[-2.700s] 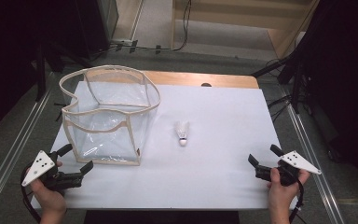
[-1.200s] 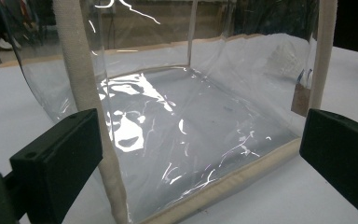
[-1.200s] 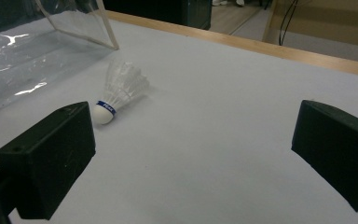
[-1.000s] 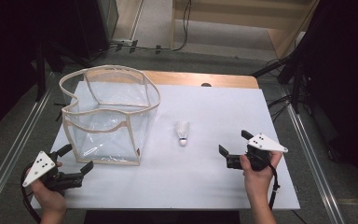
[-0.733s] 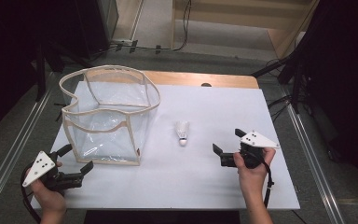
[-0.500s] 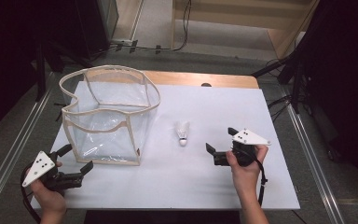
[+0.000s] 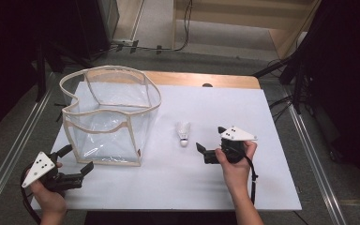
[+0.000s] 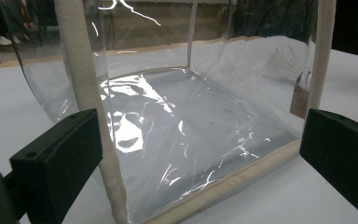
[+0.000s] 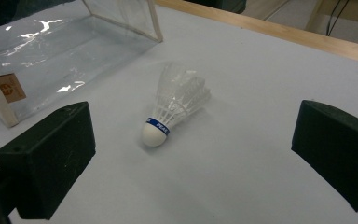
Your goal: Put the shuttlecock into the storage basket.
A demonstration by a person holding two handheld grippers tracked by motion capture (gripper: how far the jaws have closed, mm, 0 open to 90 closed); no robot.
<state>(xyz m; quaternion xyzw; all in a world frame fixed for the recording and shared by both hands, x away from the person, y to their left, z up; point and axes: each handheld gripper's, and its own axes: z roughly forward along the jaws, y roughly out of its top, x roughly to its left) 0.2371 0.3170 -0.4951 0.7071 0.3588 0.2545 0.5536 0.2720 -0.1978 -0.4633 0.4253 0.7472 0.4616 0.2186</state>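
the right gripper (image 7: 205, 150), jaws wide apart, had swung in from the table's (image 7: 262, 187) right edge toward the shuttlecock (image 7: 183, 132) lying near the clear bag (image 7: 108, 117), suggesting a pickup; the left gripper (image 7: 77, 164), jaws also apart, stayed before the bag.

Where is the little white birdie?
The shuttlecock lies on the white table, between the clear bag and the right gripper, which faces it open-jawed.
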